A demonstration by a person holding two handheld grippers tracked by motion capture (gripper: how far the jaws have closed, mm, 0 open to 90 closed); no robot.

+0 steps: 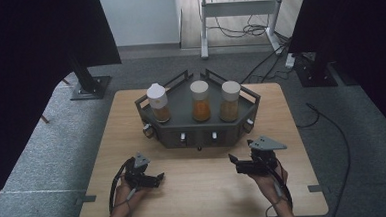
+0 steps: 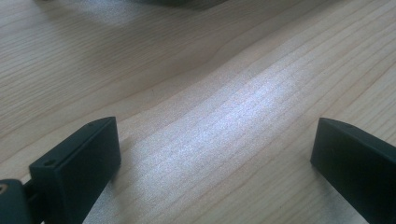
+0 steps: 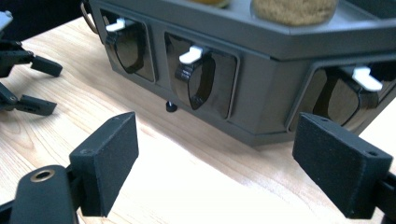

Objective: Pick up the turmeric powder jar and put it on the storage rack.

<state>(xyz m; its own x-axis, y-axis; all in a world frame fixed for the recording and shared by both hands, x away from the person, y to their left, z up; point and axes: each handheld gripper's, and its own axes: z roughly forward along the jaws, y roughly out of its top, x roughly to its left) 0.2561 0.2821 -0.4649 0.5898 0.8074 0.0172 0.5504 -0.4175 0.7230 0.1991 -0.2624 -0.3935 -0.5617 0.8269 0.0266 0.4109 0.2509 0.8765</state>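
Note:
A dark grey angled stand (image 1: 180,101) sits at the back middle of the wooden table (image 1: 200,193). On it stand three white-lidded jars: left (image 1: 157,103), middle (image 1: 200,101) and right (image 1: 229,101), with orange and brown contents. My left gripper (image 1: 159,178) lies low at the front left, open over bare wood (image 2: 215,154). At the front right my right gripper (image 1: 232,159) is open with nothing between its jaws (image 3: 215,158). It points at the stand's front face (image 3: 261,93), where dark recesses carry white tabs (image 3: 192,54). The left gripper (image 3: 35,86) also appears at the far left of the right gripper view.
A small black foot (image 3: 171,107) sticks out under the stand. Bare wood lies between the stand and the table's front edge. Beyond the table are grey carpet, a black stand base (image 1: 89,86), cables (image 1: 273,59) and a white frame (image 1: 238,8).

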